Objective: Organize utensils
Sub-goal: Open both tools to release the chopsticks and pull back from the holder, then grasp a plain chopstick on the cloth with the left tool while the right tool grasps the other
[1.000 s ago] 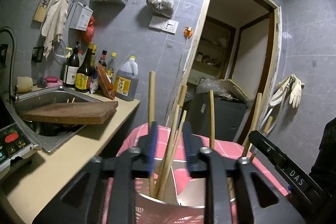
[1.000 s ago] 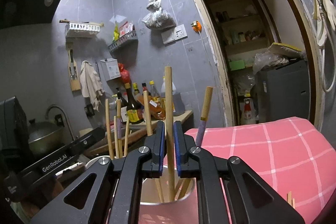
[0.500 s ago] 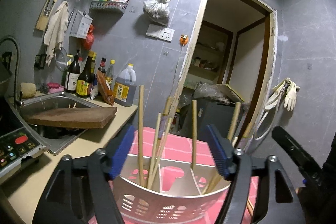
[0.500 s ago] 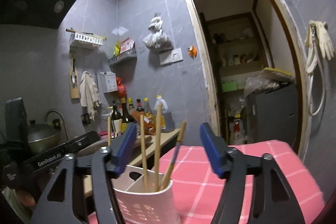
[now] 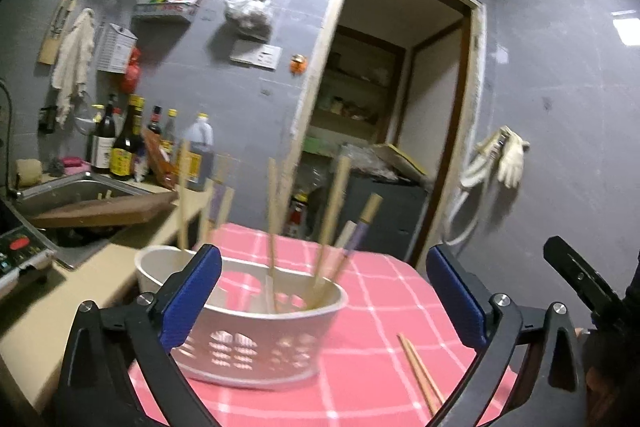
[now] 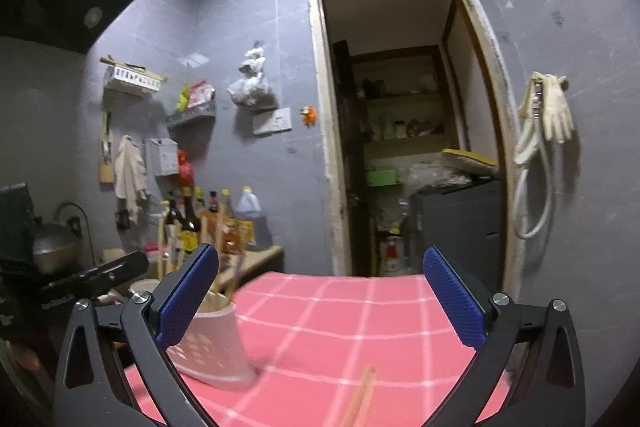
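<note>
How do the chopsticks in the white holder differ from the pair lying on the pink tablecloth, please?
The chopsticks in the holder stand upright or leaning inside the white holder; the loose pair lies flat on the tablecloth. Those in the holder are many; the loose ones are two. All look wooden.

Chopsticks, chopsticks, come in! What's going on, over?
Left gripper open, empty. Right gripper open, empty. Chopsticks upright in white holder; loose pair flat on pink cloth. Nothing blocking them.

Grey tiled wall (image 6: 256,39) — open doorway (image 6: 400,123)
</note>
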`<state>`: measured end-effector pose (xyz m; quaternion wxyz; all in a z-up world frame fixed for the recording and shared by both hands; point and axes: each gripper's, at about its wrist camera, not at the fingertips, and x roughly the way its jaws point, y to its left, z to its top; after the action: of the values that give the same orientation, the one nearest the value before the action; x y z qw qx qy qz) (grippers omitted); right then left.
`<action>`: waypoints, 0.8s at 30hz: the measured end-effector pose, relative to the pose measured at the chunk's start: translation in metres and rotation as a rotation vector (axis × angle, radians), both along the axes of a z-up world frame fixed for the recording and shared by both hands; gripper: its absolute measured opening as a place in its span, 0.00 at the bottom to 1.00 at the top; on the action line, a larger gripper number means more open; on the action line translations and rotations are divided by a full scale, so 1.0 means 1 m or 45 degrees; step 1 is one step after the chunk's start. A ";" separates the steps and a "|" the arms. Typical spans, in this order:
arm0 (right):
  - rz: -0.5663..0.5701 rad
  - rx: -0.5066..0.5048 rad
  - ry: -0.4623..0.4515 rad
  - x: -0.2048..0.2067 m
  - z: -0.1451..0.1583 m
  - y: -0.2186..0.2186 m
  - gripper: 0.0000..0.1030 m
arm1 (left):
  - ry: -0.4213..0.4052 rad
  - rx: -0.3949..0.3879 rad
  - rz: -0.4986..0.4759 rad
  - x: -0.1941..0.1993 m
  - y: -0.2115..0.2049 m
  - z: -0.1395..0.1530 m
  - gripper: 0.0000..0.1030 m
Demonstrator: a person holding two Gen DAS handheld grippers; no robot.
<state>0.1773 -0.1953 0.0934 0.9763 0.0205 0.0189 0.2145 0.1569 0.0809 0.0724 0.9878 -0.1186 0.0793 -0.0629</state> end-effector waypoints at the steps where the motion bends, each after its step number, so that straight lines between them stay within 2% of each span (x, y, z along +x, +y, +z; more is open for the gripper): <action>1: -0.020 -0.014 0.011 0.000 -0.002 -0.007 1.00 | 0.012 0.010 -0.020 0.000 -0.008 -0.002 0.98; 8: -0.106 -0.093 0.131 0.008 -0.024 -0.037 1.00 | 0.159 0.059 -0.098 0.019 -0.053 -0.028 0.98; 12: -0.128 -0.131 0.223 0.015 -0.043 -0.046 1.00 | 0.205 0.117 -0.091 0.026 -0.070 -0.047 0.98; 18: -0.133 -0.162 0.377 0.029 -0.068 -0.049 1.00 | 0.337 0.156 -0.077 0.039 -0.082 -0.074 0.98; 24: -0.137 -0.273 0.553 0.048 -0.091 -0.043 1.00 | 0.480 0.183 -0.047 0.054 -0.081 -0.091 0.98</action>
<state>0.2252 -0.2385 0.0022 0.9560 -0.0367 0.2498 0.1494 0.2107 -0.0001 -0.0182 0.9601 -0.0560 0.2691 -0.0518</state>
